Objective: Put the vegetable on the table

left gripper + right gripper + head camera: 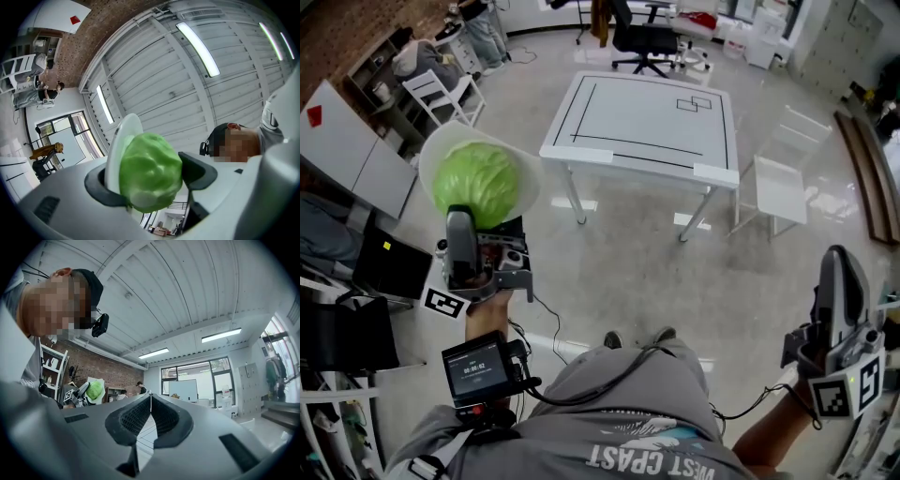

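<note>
Left gripper (151, 176) is spread wide, its pads clamped on the cabbage (476, 184) and the white plate (123, 136) pressed against it. Right gripper (150, 414) is pinched closed, with nothing in it. Looks like the carry step: the table (647, 117) sits well beyond the fingertips, so next comes a steady approach, then lowering.

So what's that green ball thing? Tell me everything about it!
It is a round, pale green cabbage with crinkly, leafy-looking skin, and it looks whole. The left tool holds it up in the air, squeezed between its two jaws. One side presses against a white plate standing on edge, and a dark jaw pad touches the other side. It is not on the white table.
</note>
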